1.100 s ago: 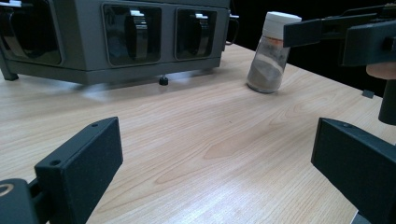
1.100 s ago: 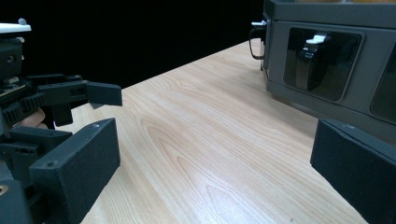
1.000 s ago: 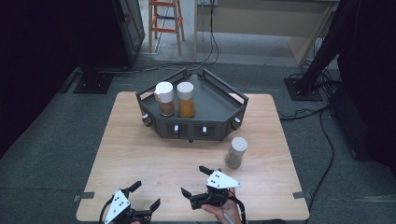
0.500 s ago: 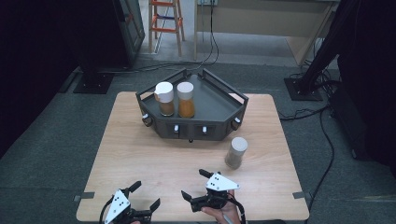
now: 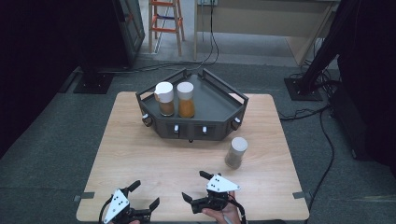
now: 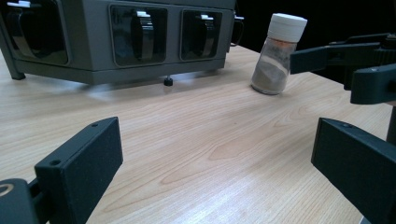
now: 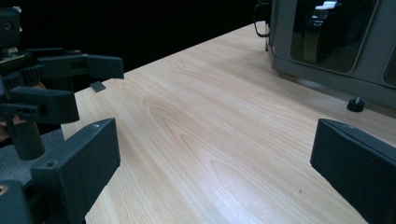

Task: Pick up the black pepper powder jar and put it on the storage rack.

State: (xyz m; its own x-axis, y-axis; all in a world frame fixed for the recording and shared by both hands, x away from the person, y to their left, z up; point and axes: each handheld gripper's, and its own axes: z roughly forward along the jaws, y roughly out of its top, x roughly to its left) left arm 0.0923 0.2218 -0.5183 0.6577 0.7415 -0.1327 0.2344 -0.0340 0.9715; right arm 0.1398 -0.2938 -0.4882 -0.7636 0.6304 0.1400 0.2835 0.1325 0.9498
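Where dark carpet spreads, wooden table (image 5: 154, 154) w/ tray (image 5: 212, 100).

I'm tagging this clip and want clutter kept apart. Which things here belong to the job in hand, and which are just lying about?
In the job, likely:
loose spice jar standing on the table
grey rack
two jars in it
left gripper and right gripper, both open

Lying about:
orange ladder
floor cables
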